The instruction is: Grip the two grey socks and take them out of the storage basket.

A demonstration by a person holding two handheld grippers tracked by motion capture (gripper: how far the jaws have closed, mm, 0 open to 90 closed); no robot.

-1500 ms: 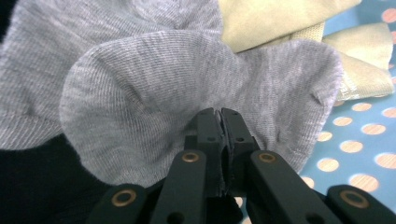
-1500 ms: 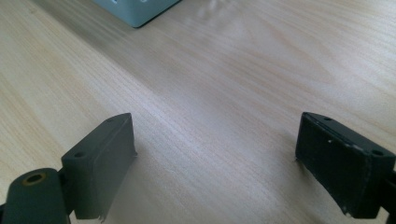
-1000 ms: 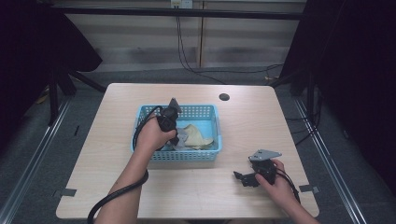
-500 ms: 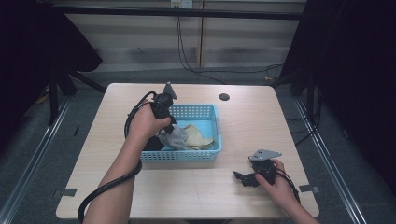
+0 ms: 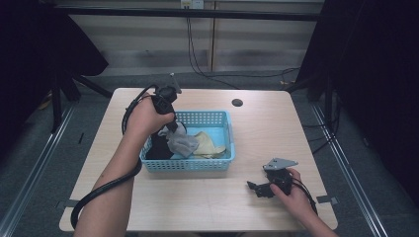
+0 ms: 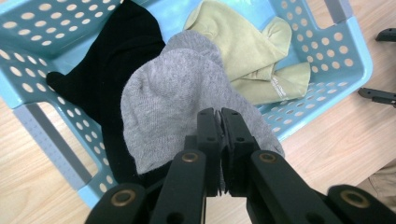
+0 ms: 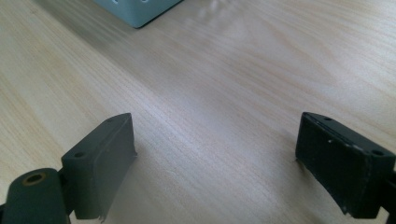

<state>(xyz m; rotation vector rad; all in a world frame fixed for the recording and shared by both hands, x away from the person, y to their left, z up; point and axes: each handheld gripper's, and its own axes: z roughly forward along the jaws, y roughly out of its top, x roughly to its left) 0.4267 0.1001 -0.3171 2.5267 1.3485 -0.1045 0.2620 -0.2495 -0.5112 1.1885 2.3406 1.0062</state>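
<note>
My left gripper (image 6: 219,114) has its jaws pinched tight on the grey sock (image 6: 182,98), which hangs from the tips above the blue basket (image 6: 327,70), its free end drooping back toward the black sock (image 6: 116,60) under it. A second ago this gripper was low inside the basket; now the high view shows it raised over the basket's left half (image 5: 173,126), with the sock (image 5: 182,143) trailing down from it. I take that to mean the pick has worked and the sock is nearly clear of the rim, though its lower end looks to be touching the pile, so I would lift further before carrying it out. The yellow-green sock (image 6: 247,51) lies untouched on the far side of the basket, and it carries a small line of pale print near one edge, too small for me to read. My right gripper (image 5: 269,187) rests on the table (image 7: 210,70) near the front right edge, well apart from the basket, jaws spread wide with nothing between them, where it was a second ago.
</note>
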